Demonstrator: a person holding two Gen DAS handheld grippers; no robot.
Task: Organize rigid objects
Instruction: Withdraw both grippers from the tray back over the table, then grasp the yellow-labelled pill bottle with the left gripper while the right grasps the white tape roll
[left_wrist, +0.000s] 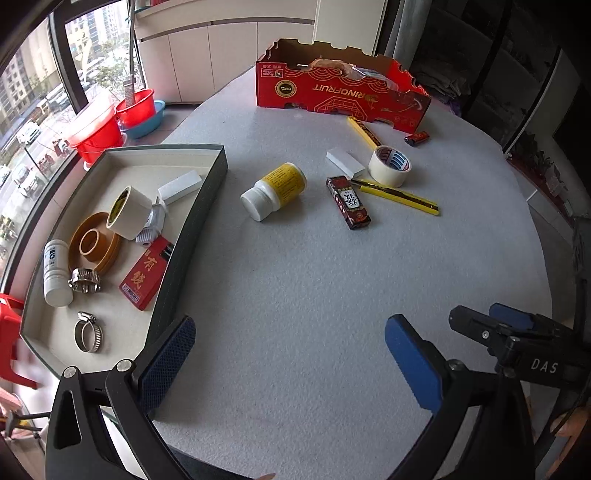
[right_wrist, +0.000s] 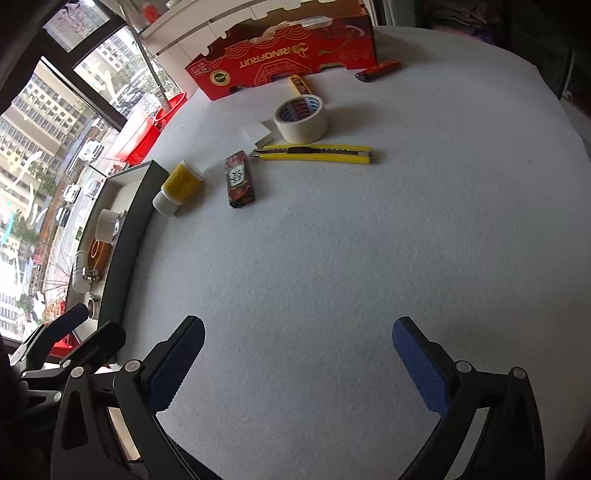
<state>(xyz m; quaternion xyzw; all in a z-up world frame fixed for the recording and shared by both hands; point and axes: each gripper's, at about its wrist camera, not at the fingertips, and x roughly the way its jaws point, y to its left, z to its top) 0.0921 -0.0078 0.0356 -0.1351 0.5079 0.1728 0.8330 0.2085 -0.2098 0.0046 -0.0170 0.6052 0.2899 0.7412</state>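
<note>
Hovering above the grey table (left_wrist: 295, 295), the left gripper (left_wrist: 288, 354) and right gripper (right_wrist: 299, 354) both stand with jaws spread wide, holding nothing. Loose near the table's far side lie a yellow-labelled bottle (left_wrist: 275, 190), a dark red pack (left_wrist: 348, 202), a tape roll (left_wrist: 389, 166) and a yellow utility knife (left_wrist: 399, 195). Several objects already sit in the tray (left_wrist: 192, 221) at left.
</note>
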